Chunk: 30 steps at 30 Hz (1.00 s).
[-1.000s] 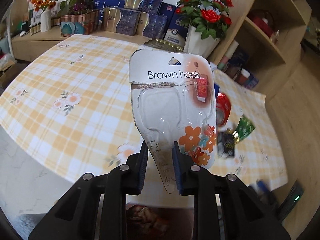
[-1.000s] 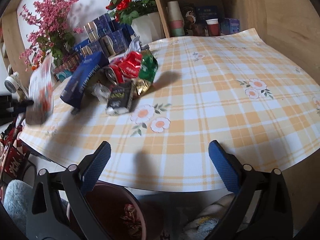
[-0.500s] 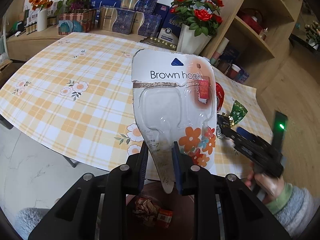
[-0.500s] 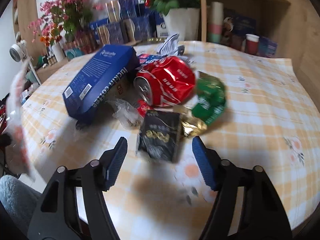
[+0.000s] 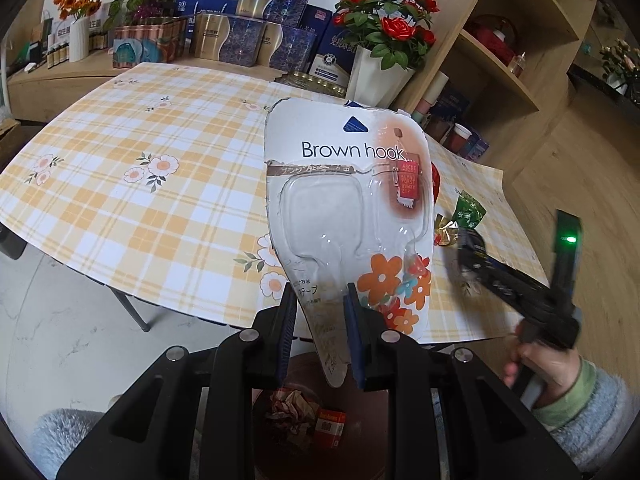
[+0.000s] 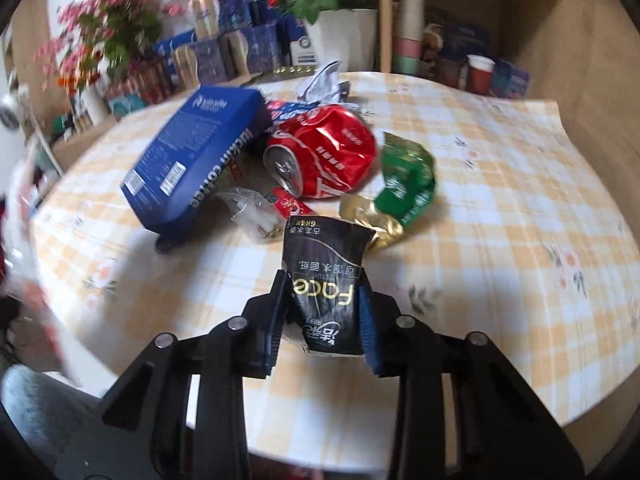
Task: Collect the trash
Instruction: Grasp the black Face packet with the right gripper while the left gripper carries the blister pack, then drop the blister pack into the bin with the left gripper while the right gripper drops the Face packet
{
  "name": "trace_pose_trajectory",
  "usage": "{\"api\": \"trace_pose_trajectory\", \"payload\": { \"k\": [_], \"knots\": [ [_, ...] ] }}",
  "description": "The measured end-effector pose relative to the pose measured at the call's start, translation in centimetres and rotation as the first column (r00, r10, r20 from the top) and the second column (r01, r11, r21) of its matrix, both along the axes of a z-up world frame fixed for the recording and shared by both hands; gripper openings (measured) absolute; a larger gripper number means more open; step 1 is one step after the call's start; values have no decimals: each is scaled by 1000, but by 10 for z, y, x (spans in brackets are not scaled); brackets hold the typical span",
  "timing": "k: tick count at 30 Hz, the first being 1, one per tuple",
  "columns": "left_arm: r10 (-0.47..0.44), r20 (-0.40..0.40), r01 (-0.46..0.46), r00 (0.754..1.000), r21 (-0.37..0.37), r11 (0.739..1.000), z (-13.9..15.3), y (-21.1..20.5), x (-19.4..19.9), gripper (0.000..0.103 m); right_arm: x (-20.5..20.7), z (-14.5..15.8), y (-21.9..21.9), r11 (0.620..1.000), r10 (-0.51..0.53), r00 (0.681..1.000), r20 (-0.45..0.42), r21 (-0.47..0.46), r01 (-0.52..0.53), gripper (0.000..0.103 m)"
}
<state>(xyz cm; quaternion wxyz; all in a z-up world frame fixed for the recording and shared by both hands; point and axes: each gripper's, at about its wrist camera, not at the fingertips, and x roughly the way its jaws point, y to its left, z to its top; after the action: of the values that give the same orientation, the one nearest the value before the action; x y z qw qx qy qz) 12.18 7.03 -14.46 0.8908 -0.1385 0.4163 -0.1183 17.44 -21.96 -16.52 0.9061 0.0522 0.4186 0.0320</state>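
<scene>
The bin (image 5: 304,412) sits straight below the left gripper (image 5: 320,304), which clenches the hook pack (image 5: 348,216) upright, long axis vertical. The right gripper (image 6: 324,300) is closing on the black wrapper (image 6: 326,280), beside the bin over the table (image 6: 500,208).

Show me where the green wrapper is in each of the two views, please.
Left wrist view: green wrapper at the right, on the table beside the gold foil.
Right wrist view: green wrapper at centre right, right of the red can.
Shared landmark: the white vase of red roses.
</scene>
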Motion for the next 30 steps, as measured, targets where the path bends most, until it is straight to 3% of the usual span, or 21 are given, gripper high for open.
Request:
{"api": "trace_pose_trajectory", "payload": {
  "k": [8,19,30],
  "knots": [
    [-31,23,31,999,35,999,9,-5,-15,23,-61,23,-7,999,21,994,111,34,-25,35],
    [-78,11,77,997,71,995,8,-16,-43,23,-98,33,-9,999,24,989,143,19,-27,35],
    [-175,49,162,983,197,967,-6,-33,-76,24,-129,39,-3,999,27,986,164,17,-30,35]
  ]
}}
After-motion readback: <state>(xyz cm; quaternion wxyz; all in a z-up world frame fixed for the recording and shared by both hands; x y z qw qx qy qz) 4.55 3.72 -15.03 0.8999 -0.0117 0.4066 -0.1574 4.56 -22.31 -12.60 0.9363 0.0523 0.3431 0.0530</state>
